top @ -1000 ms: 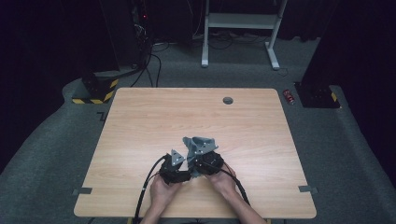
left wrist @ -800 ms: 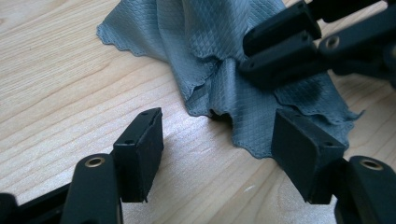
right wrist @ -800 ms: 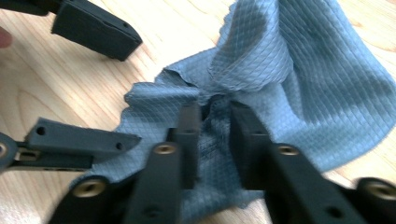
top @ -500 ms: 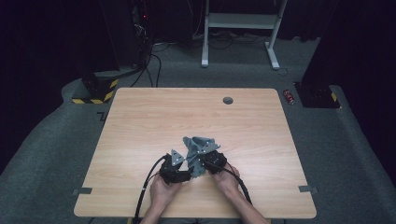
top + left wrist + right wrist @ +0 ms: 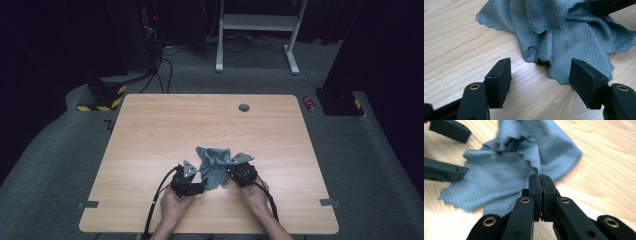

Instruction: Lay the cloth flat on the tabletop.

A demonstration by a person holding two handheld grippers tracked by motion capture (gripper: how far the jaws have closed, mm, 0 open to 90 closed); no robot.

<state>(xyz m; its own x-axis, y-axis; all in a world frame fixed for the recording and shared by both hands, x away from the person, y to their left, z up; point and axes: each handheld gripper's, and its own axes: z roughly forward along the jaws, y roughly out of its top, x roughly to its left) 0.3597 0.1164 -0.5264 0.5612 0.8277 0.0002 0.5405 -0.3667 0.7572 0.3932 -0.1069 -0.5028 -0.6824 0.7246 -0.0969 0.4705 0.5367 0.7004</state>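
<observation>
**Q:** Right gripper (image 5: 540,176) first: how do its jaws stand?

**R:** Pressed together, with a fold of the grey cloth (image 5: 509,177) pinched between them. From its own camera the fabric runs up and away from the tips, bunched and raised above the table (image 5: 604,157). In the high view this gripper (image 5: 231,172) sits at the cloth's (image 5: 214,165) right edge, with the person's right hand (image 5: 254,194) behind it.

**Q:** And the left gripper?

**R:** Its jaws are spread wide and hold nothing. In the left gripper view the left gripper (image 5: 540,72) sits low over the wood, and the scalloped hem of the cloth (image 5: 574,42) lies just beyond the tips, nearer the right-hand jaw. I cannot tell whether that jaw touches the hem.

**Q:** Where is the cloth on the table?

**R:** Crumpled on the near half of the table (image 5: 150,130), about midway across, between the two grippers. From above, the left gripper (image 5: 202,186) is at its lower left corner, with the left hand (image 5: 175,202) gripping it. Cables trail from both grippers toward the near edge

**Q:** Anything else on the tabletop?

**R:** A small dark round grommet (image 5: 244,107) near the far edge, well apart from the cloth
</observation>
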